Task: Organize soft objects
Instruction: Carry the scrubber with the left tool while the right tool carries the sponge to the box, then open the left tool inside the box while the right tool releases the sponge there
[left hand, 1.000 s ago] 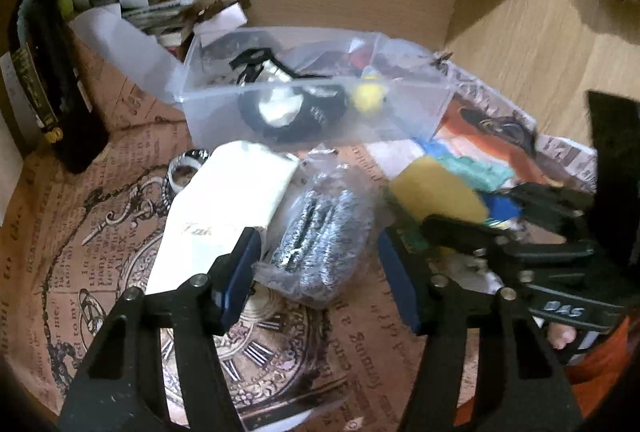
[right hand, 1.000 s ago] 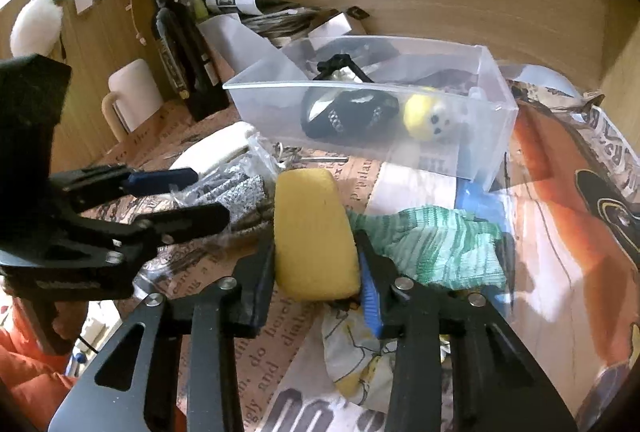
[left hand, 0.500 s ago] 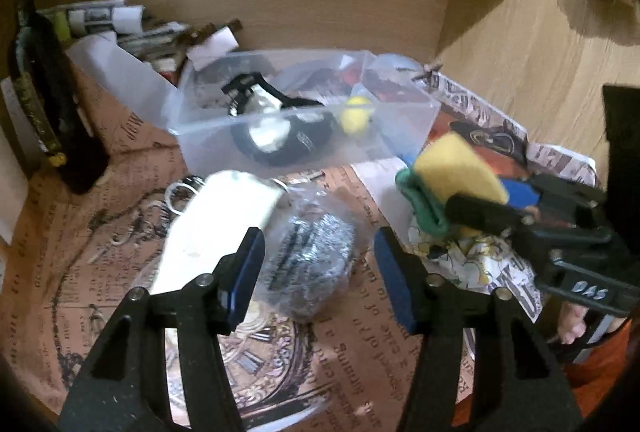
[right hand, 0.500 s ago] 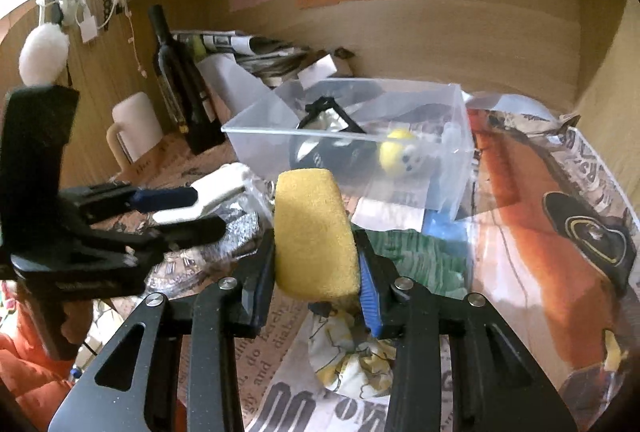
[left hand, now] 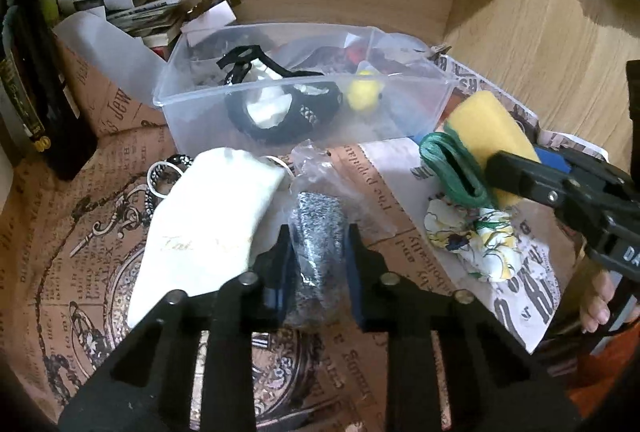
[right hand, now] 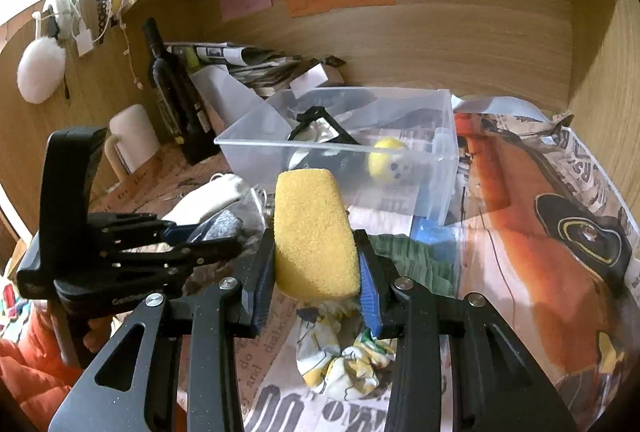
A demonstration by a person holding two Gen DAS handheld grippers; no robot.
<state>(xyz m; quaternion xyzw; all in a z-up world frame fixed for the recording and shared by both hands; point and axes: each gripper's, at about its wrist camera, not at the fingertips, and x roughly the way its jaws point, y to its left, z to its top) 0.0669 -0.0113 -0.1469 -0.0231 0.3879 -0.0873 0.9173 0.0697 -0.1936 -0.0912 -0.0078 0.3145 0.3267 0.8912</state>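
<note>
Left wrist view: left gripper (left hand: pixel 318 264) closed on bagged steel wool (left hand: pixel 318 232), low over the desk (left hand: pixel 80 232) beside a white pouch (left hand: pixel 208 216). Right gripper (right hand: pixel 316 272) clamps the yellow sponge (right hand: pixel 314 236), raised above a green cloth (right hand: pixel 416 264), near the clear bin (right hand: pixel 440 171) at the desk's back edge.

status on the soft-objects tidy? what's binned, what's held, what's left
Done: the clear bin already holds a yellow ball and a black mask.
In hand: right tool is shut on the yellow sponge, lifted; left tool is closed on the bagged steel scrubber.
Left: the white pouch, green cloth and floral cloth lie outside the bin.
</note>
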